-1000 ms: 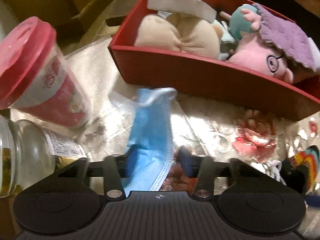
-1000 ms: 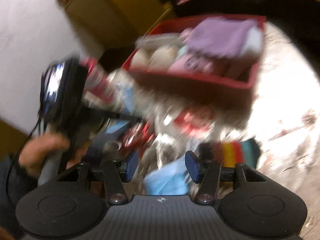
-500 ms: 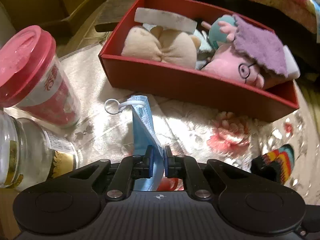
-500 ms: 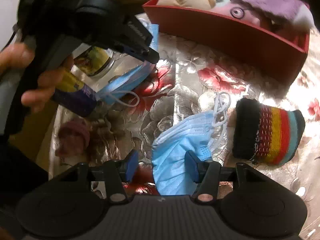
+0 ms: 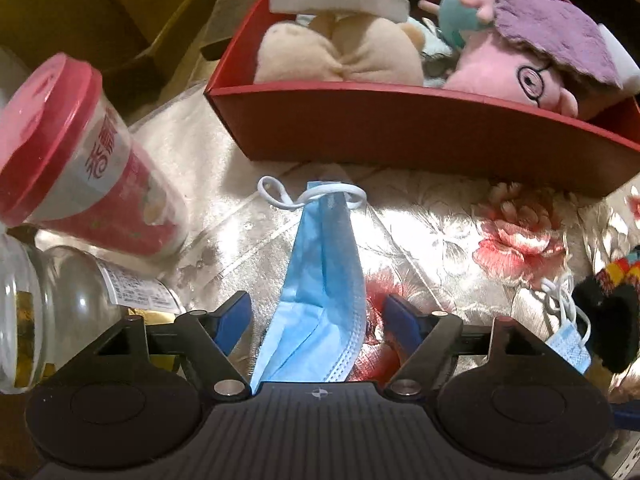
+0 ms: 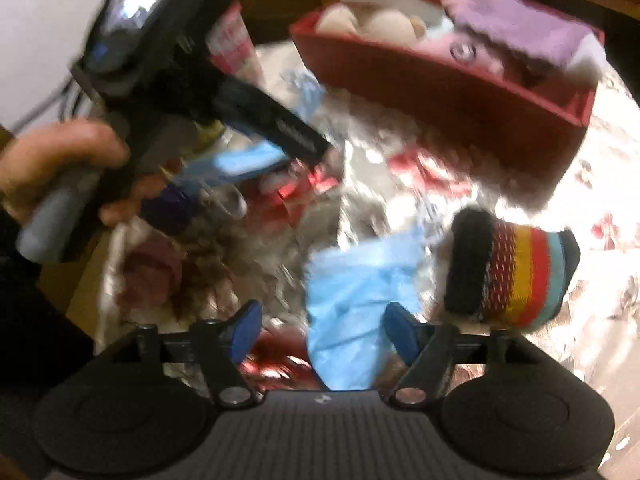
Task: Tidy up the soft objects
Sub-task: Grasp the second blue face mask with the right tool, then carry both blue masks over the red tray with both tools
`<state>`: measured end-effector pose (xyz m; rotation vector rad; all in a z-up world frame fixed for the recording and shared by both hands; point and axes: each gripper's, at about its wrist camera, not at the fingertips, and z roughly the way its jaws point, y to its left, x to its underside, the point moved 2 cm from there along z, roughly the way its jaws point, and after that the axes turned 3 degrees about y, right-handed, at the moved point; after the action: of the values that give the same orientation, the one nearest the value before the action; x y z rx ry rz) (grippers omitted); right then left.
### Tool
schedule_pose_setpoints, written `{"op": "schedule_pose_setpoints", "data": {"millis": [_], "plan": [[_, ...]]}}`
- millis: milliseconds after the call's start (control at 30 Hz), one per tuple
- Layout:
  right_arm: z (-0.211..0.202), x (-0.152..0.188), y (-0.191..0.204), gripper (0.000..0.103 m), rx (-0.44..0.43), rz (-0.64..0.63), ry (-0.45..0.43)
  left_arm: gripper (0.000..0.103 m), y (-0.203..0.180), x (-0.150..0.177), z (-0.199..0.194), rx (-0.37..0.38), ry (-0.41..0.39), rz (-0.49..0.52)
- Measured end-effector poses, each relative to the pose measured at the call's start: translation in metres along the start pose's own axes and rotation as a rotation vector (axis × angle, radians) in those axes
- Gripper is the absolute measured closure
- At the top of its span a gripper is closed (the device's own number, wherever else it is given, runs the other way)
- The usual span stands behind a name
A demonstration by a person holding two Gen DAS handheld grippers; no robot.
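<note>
I count two blue face masks on the flowered tablecloth. My left gripper has just been opening, and its released jaws straddle the first mask, which lies below the red box's near wall. My right gripper has also been widening; it stands apart around the second mask, not pinching it. One striped sock lies just beside that mask. In the box I make out two plush toys, one purple cloth. Two jars stand at the left edge.
</note>
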<state>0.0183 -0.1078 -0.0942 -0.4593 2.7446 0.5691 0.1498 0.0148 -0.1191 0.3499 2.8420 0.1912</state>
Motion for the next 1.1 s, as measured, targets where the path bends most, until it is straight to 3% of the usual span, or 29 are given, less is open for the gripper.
{"op": "schedule_pose_setpoints", "data": {"millis": [33, 67, 133, 200, 267, 300, 533, 700, 867, 967, 1100], "plan": [[0.007, 0.003, -0.002, 0.062, 0.024, 0.002, 0.026, 0.040, 0.002, 0.000, 0.000, 0.027, 0.005, -0.015], [0.014, 0.006, -0.003, 0.059, 0.031, 0.009, 0.048, 0.055, 0.004, 0.000, 0.000, 0.061, 0.012, -0.032], [0.013, 0.009, 0.000, 0.063, 0.023, -0.007, 0.019, 0.062, 0.004, 0.001, -0.001, 0.090, 0.017, -0.040], [0.014, 0.009, 0.003, 0.076, 0.042, -0.027, 0.001, 0.072, 0.002, 0.002, -0.003, 0.091, 0.010, -0.033], [0.012, 0.007, 0.002, 0.103, 0.044, -0.029, -0.005, 0.084, 0.002, 0.004, -0.005, 0.125, 0.020, -0.047], [0.012, 0.006, -0.001, 0.103, 0.013, -0.002, 0.003, 0.089, 0.002, 0.005, -0.008, 0.145, 0.021, -0.049], [0.003, 0.000, -0.006, 0.103, -0.032, 0.046, -0.020, 0.094, 0.007, 0.005, -0.025, 0.217, 0.006, -0.074], [-0.016, -0.009, -0.010, 0.103, -0.051, 0.079, -0.092, 0.096, 0.013, -0.001, -0.046, 0.278, -0.048, -0.100], [-0.034, -0.018, -0.018, 0.103, -0.059, 0.112, -0.161, 0.099, 0.009, -0.005, -0.048, 0.266, -0.062, -0.104], [-0.044, -0.023, -0.024, 0.103, -0.070, 0.133, -0.197, 0.100, 0.014, -0.004, -0.045, 0.307, -0.058, -0.133], [-0.058, -0.030, -0.028, 0.103, -0.068, 0.147, -0.255, 0.100, 0.022, -0.008, -0.064, 0.334, -0.110, -0.150]]}}
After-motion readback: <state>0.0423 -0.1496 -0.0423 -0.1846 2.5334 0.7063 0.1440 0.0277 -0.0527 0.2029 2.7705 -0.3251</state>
